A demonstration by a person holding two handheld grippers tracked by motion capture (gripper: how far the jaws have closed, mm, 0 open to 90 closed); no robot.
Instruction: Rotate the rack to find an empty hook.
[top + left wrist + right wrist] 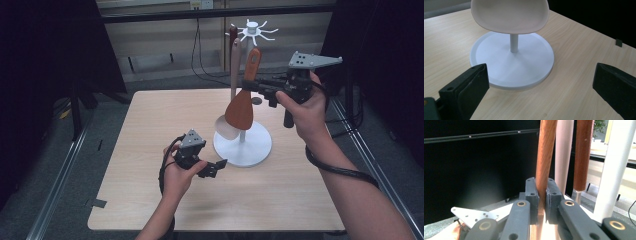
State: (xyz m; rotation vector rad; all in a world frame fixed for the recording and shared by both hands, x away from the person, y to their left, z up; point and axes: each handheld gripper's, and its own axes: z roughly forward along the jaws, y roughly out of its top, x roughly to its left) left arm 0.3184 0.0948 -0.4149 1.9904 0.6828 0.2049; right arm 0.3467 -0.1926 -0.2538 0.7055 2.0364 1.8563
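Note:
A white utensil stand with a round base (252, 150) and a hooked top (252, 29) stands at the table's middle right. My right gripper (248, 84) is shut on the handle of a brown wooden spatula (240, 111), held upright beside the stand's pole, blade down. In the right gripper view the jaws (542, 192) pinch that spatula handle (546, 155). A pale spoon (235, 62) hangs from the stand, its bowl (510, 15) above the base (511, 65). My left gripper (218, 166) is open, low by the base's near left edge; its jaws (541, 90) are spread wide and hold nothing.
A second, dark brown handle (582, 155) hangs by the white pole (616, 165). The light wooden table (150, 130) has bare surface at left and front. Dark panels flank the table, and a cable runs down the back wall (197, 50).

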